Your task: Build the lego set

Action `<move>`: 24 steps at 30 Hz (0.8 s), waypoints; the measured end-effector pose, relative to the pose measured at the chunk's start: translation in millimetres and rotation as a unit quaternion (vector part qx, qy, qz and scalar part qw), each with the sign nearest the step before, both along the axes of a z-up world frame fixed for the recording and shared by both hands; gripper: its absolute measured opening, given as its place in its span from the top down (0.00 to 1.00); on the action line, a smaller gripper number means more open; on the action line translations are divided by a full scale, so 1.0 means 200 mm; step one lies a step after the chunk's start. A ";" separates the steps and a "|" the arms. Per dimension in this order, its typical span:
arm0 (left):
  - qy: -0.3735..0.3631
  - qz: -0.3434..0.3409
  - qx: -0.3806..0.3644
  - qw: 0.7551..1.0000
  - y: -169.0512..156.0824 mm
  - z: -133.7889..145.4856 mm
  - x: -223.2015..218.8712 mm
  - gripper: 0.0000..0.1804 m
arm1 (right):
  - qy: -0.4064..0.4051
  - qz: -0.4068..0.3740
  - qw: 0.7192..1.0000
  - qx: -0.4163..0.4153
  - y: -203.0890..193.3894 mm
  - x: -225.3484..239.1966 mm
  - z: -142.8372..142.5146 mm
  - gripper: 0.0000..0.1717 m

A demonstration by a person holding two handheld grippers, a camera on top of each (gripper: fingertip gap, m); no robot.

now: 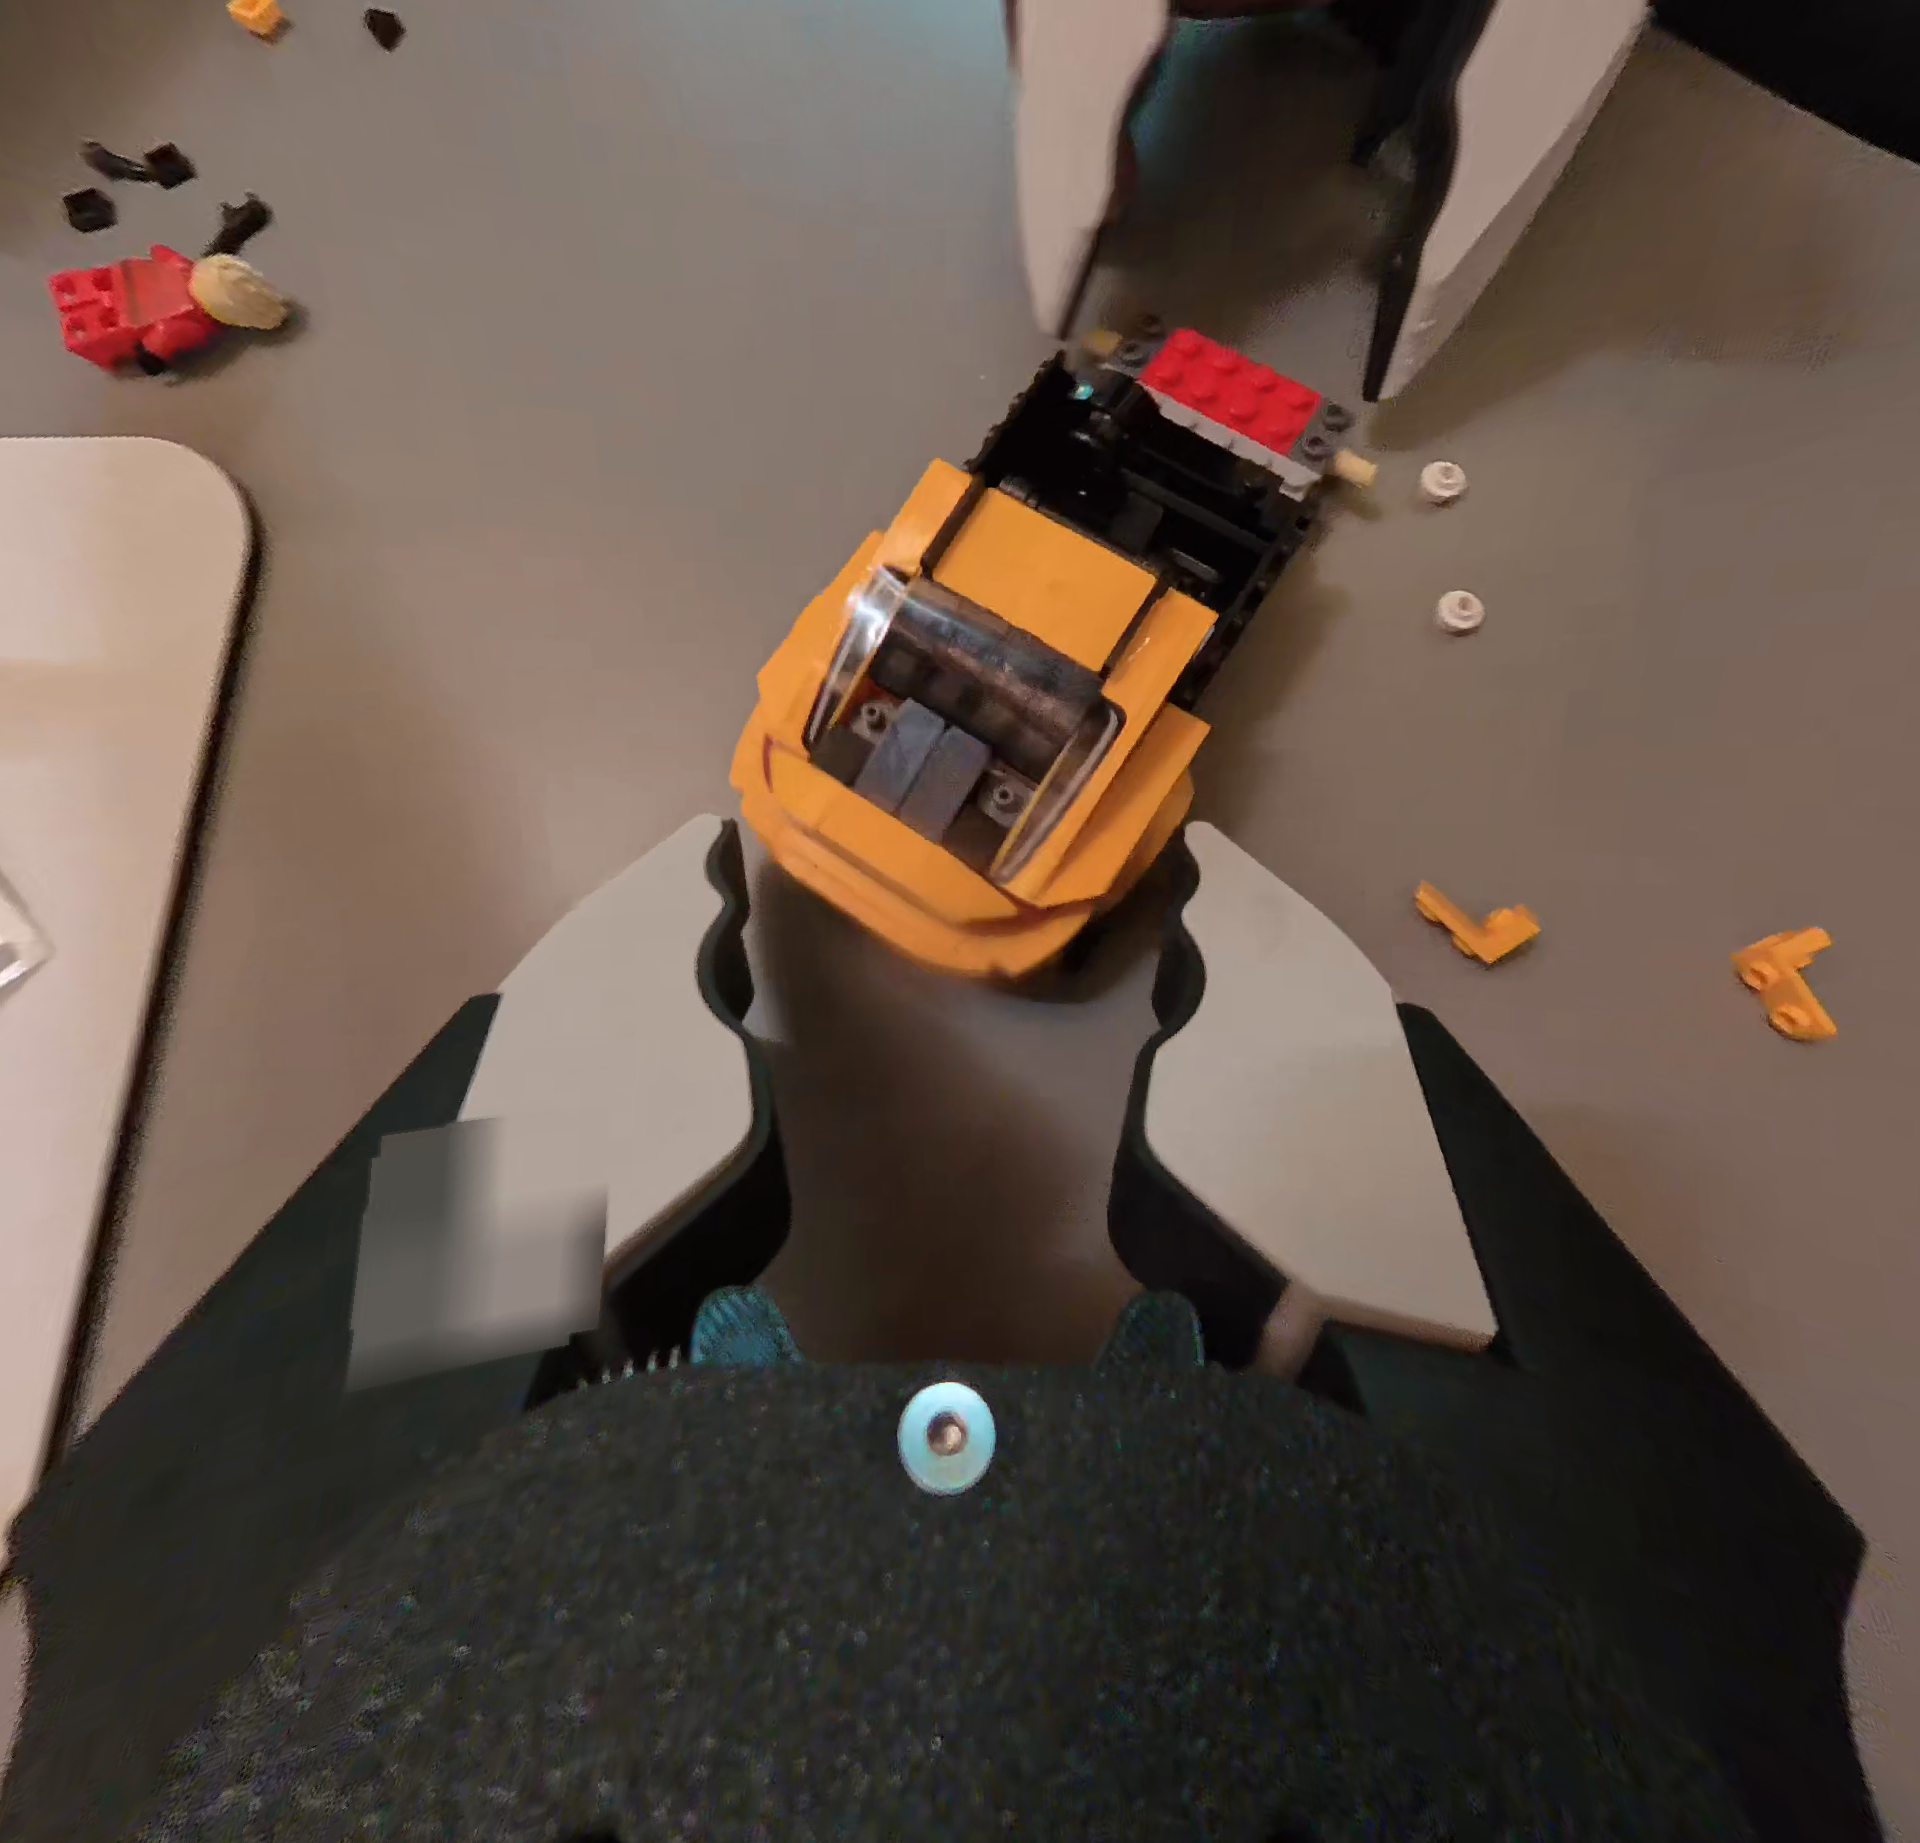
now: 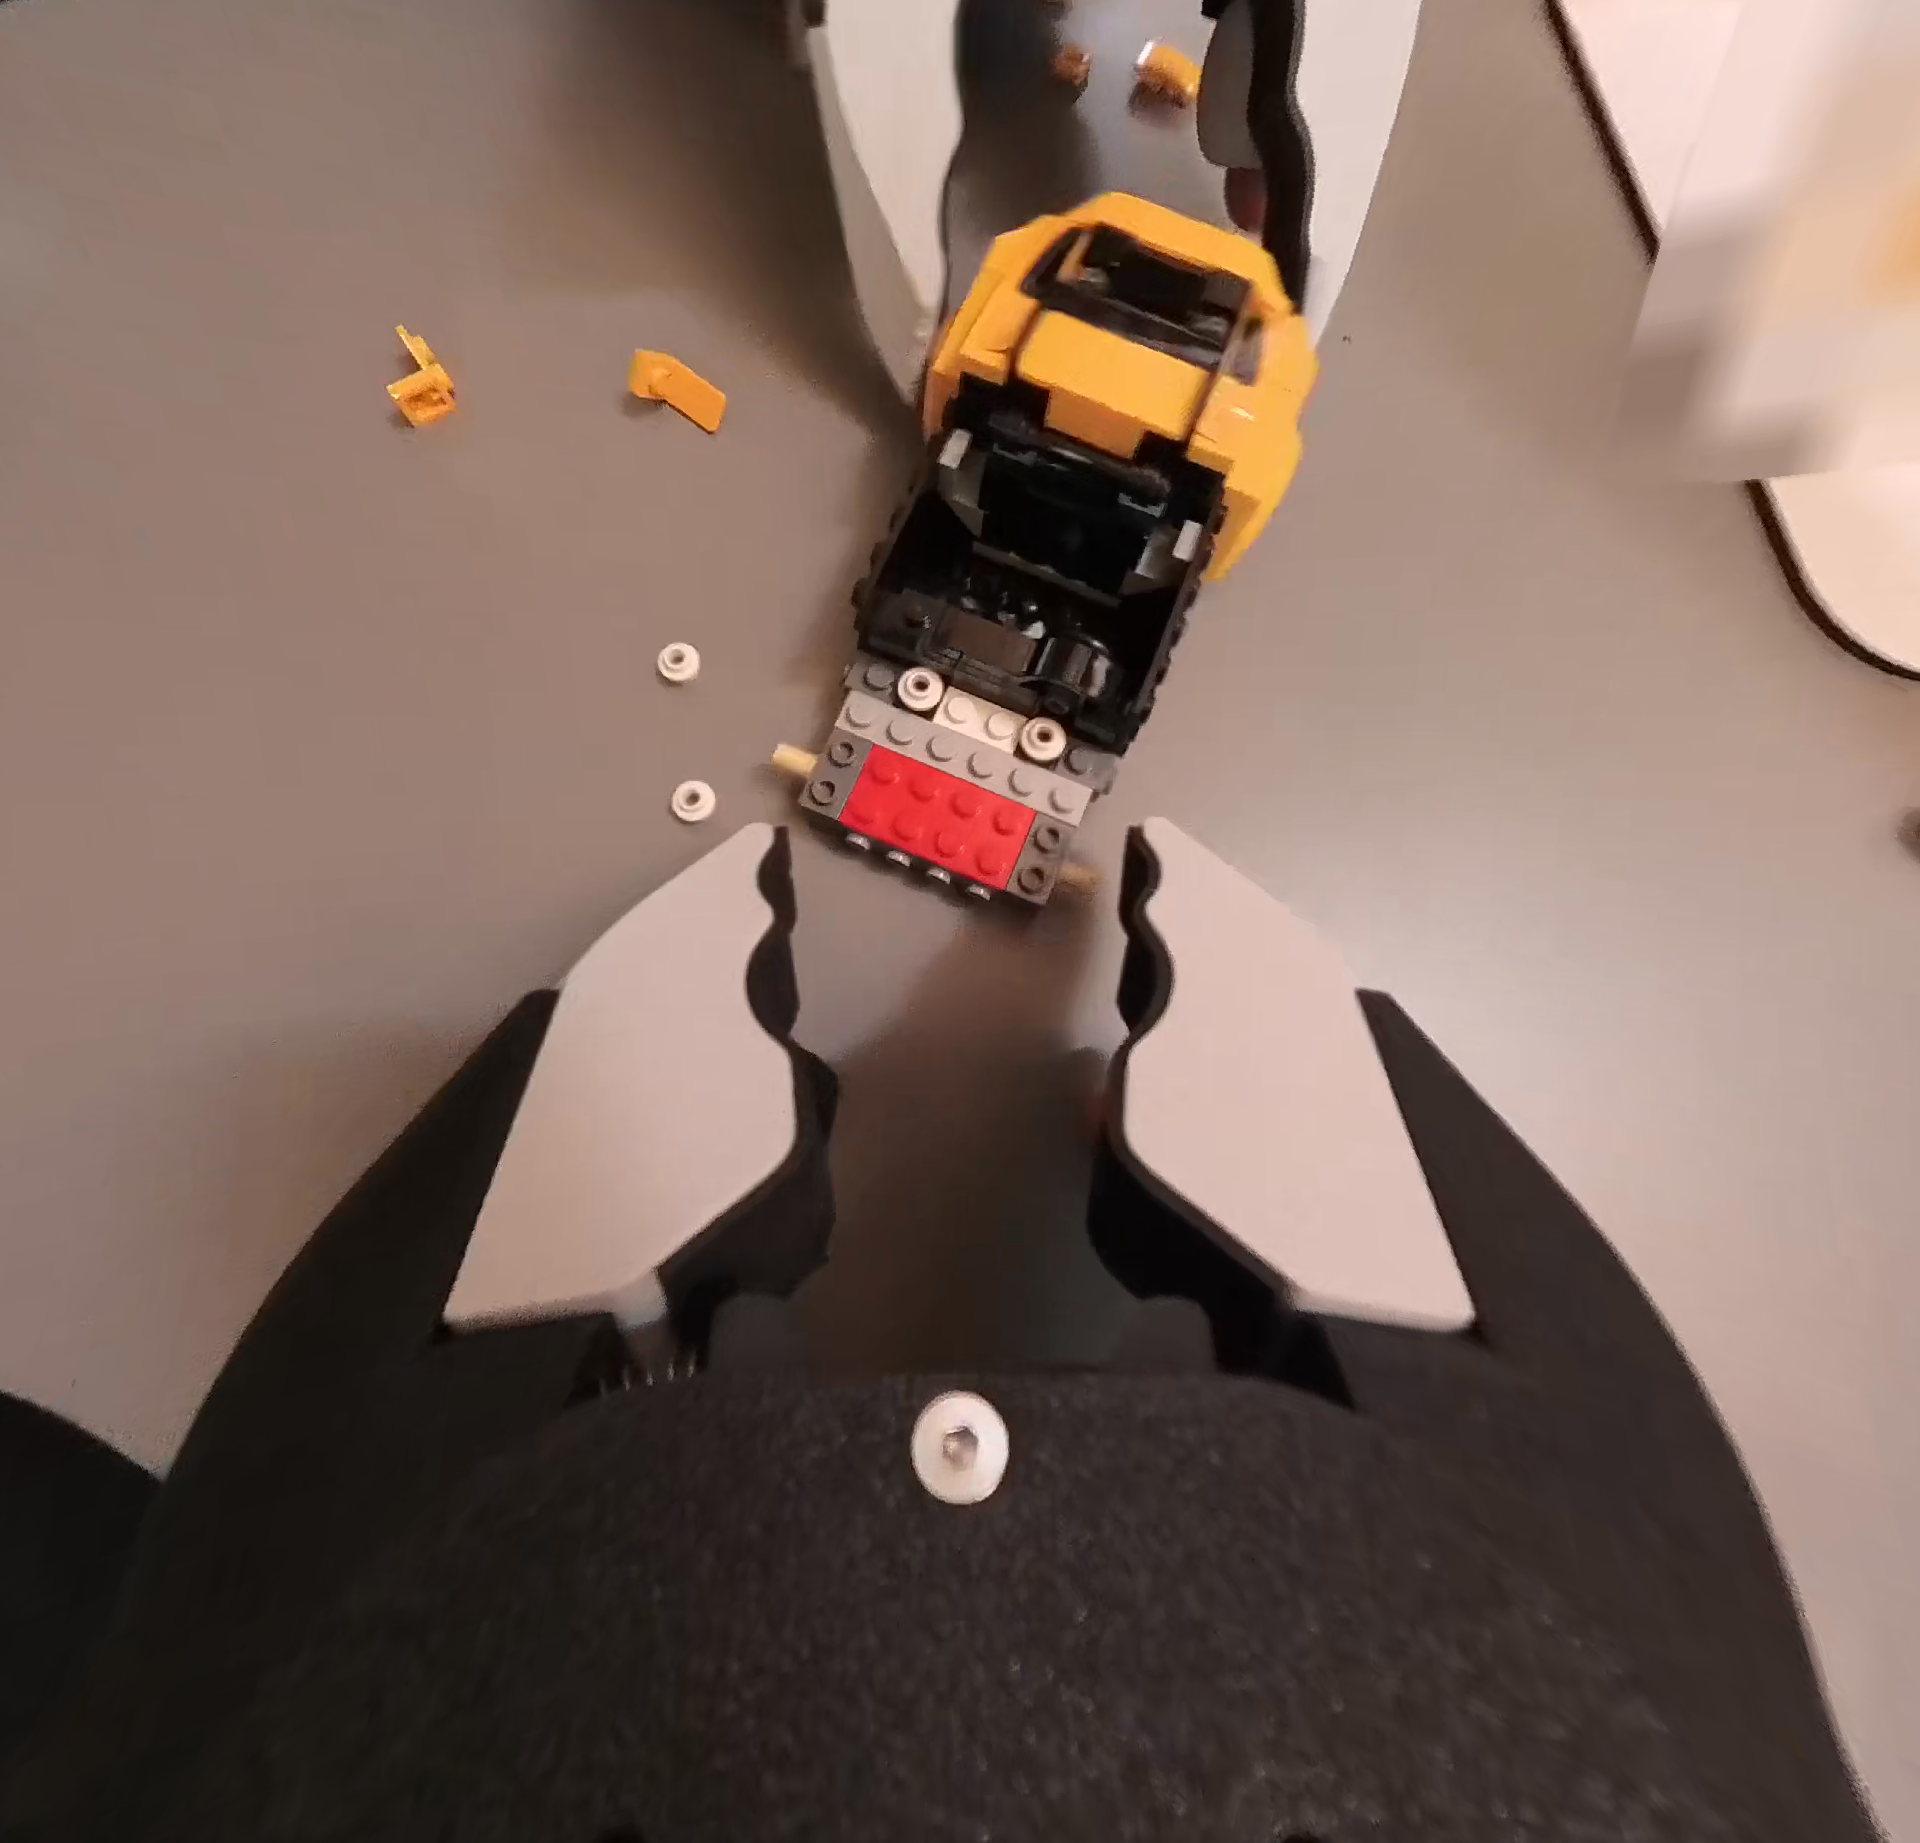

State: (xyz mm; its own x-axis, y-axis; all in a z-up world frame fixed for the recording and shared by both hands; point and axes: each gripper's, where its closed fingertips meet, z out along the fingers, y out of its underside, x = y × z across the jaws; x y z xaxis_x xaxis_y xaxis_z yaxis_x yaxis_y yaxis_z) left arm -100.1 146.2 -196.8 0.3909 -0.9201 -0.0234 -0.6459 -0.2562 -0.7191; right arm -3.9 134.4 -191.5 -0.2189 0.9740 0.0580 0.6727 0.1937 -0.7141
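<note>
Black padded housing fills the lower part of both wrist views, and from it the grey fingers with black wavy pads reach forward over a plain grey worktop (image 1: 623, 443). One landmark lies in the middle: a brick-built toy car (image 1: 997, 713) with orange body, clear windscreen and an open black rear that ends in a red plate (image 2: 940, 817) on grey plates.

Around the car, loose parts lie on the worktop. Two small white round pieces (image 1: 1449, 546) rest just beside its rear end, and two orange angled pieces (image 1: 1621, 946) lie near its front side. Far from the car, a group of red bricks with a tan piece (image 1: 156, 307) and some small black pieces lie together, with one small orange brick (image 1: 255, 11) beyond them. A pale board with rounded corner (image 1: 104, 754) lies well apart from the car.

The left gripper (image 1: 961, 837) stands wide apart at the orange front of the car; the nose sits between the fingertips, but whether the pads press on it I cannot tell.

The right gripper (image 2: 951, 837) is also apart, just beside the red plate end, and its pads do not touch the car.
</note>
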 end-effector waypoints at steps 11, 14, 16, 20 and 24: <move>0.074 0.179 0.116 0.974 0.29 0.02 -0.18 0.81 | 0.030 0.018 0.999 -0.011 -0.07 -0.01 0.05 0.87; 0.041 0.132 0.063 0.988 0.21 0.01 -0.14 0.84 | 0.021 -0.022 1.000 -0.002 0.01 0.00 0.04 0.86; -0.002 0.063 -0.012 0.998 0.07 0.00 -0.07 0.82 | -0.007 -0.015 1.000 0.018 0.01 0.01 0.00 0.86; -0.034 -0.021 -0.063 0.997 -0.08 0.00 0.05 0.75 | -0.064 0.014 0.997 0.042 -0.01 -0.01 -0.04 0.87; -0.017 -0.022 -0.046 0.999 -0.08 0.00 0.11 0.77 | -0.078 0.032 0.996 0.043 -0.02 -0.04 -0.05 0.92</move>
